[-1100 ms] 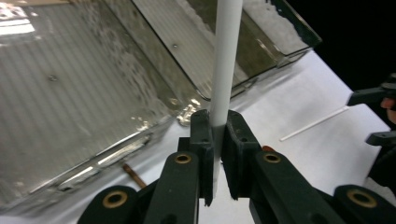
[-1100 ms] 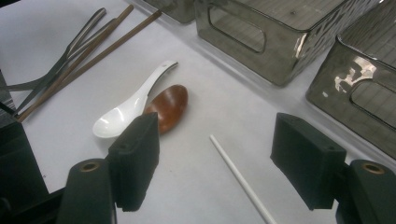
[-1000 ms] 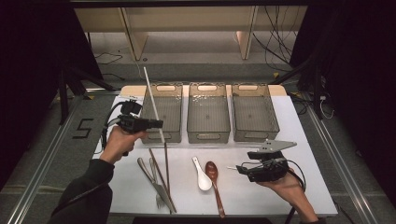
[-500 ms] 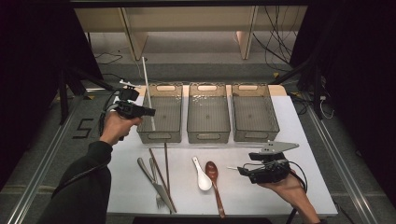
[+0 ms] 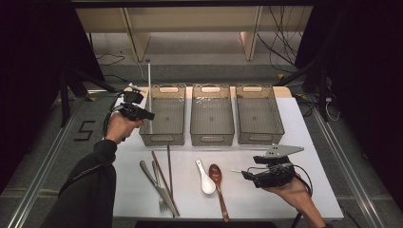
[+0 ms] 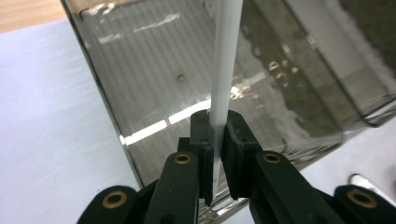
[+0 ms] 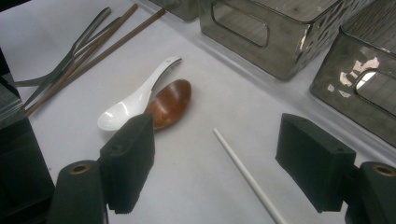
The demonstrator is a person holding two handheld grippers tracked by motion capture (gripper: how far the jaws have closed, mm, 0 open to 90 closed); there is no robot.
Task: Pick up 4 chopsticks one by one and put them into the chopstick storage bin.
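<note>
White and well lit, the counter point(image 5: 304, 128) sits in a dark room with cables trailing over the floor behind it. Across its far half stand three smoky see-through bins in a row: left bin point(image 5: 164, 115), middle bin point(image 5: 212, 115) and right bin point(image 5: 259, 114).

At about nine o'clock on the counter, the left tool point(image 5: 148, 115) is clamped narrow on a white chopstick point(image 5: 149, 95), which stands nearly upright with its lower end over the left bin's near left corner. In the left gripper view the black pads point(image 6: 201, 140) pinch that white chopstick point(image 6: 224, 74) between them, the bin wall point(image 6: 163, 84) right behind.

At about four o'clock the right tool point(image 5: 244, 174) rests low over the counter in the person's hand. Its jaws have just been opening and stand wide. In the right gripper view a second white chopstick point(image 7: 245, 176) lies flat on the counter between the right tool's point(image 7: 219, 163) pads, touched by neither.

Near six o'clock lie a white soup spoon point(image 5: 205, 177) and a brown wooden spoon point(image 5: 217, 186) side by side, bowls just touching. Further round at seven o'clock lie two brown chopsticks point(image 5: 167, 174), a knife point(image 5: 151, 176) and a fork point(image 5: 160, 191), crossing each other in a loose bundle.
</note>
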